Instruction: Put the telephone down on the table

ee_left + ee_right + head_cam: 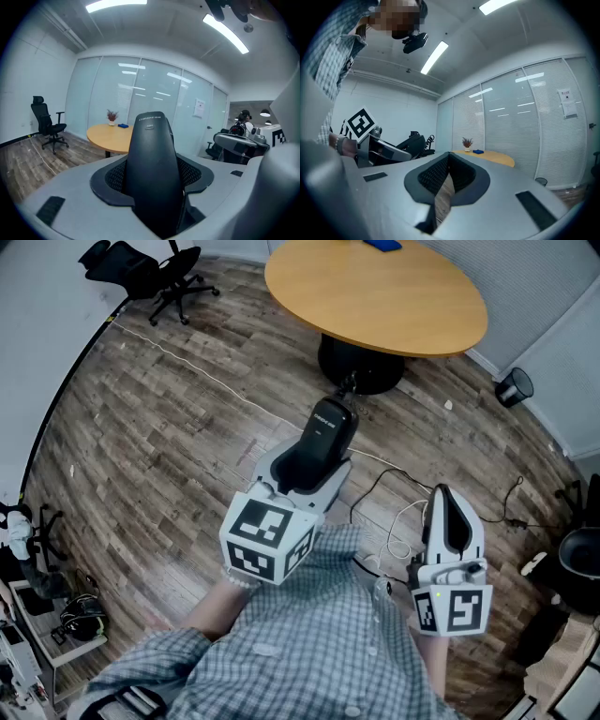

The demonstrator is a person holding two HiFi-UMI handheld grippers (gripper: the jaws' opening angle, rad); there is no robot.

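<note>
A black telephone handset (325,430) sticks up and forward out of my left gripper (315,467), whose jaws are shut on its lower half. In the left gripper view the telephone (153,159) fills the middle between the black pads. The round wooden table (375,296) stands ahead, well beyond the handset, and shows small in the left gripper view (110,134). My right gripper (448,514) hangs lower right, near my body, over the floor. Its jaws (447,180) are together with nothing between them; only a sliver of wood floor shows through.
A small blue object (382,244) lies at the table's far edge, beside a potted plant (111,116). The table's black base (361,364) stands below it. Loose cables (394,521) trail over the wooden floor. A black office chair (150,273) is far left, a bin (514,387) to the right.
</note>
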